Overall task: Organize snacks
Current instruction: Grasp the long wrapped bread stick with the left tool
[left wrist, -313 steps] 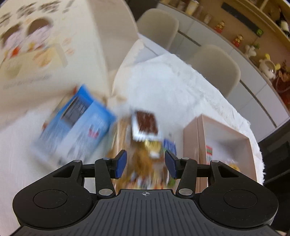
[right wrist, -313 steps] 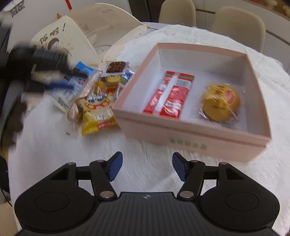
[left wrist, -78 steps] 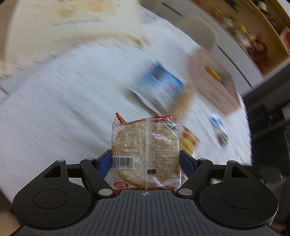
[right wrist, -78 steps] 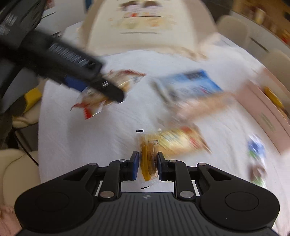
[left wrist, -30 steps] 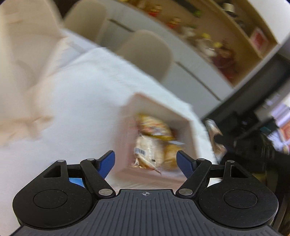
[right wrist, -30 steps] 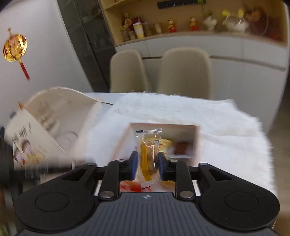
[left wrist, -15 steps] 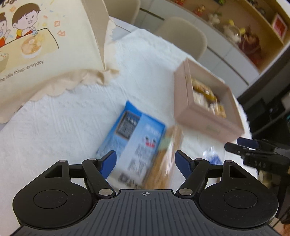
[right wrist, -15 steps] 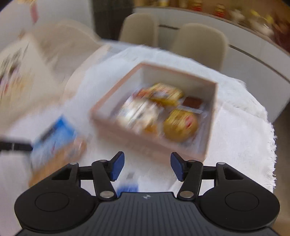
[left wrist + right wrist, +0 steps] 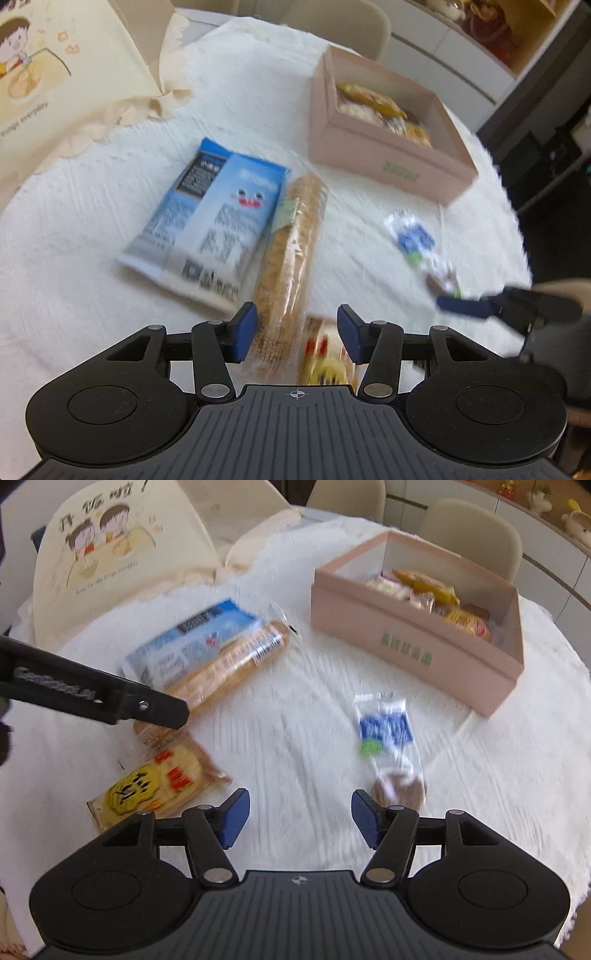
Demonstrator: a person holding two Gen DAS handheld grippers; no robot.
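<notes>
Both claws now empty, spread: left claw [image 9: 297,334] over long biscuit sleeve [image 9: 291,254]; right claw [image 9: 299,819] near blue-white sachet [image 9: 386,731]. Carried packets now inside pink cardboard box [image 9: 413,653]; five snacks remain on table [image 9: 295,720].

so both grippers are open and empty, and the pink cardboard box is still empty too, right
Not quite. The pink cardboard box is not empty: the right wrist view shows several wrapped snacks inside it. The rest holds: the left gripper and right gripper are both open and hold nothing.
</notes>
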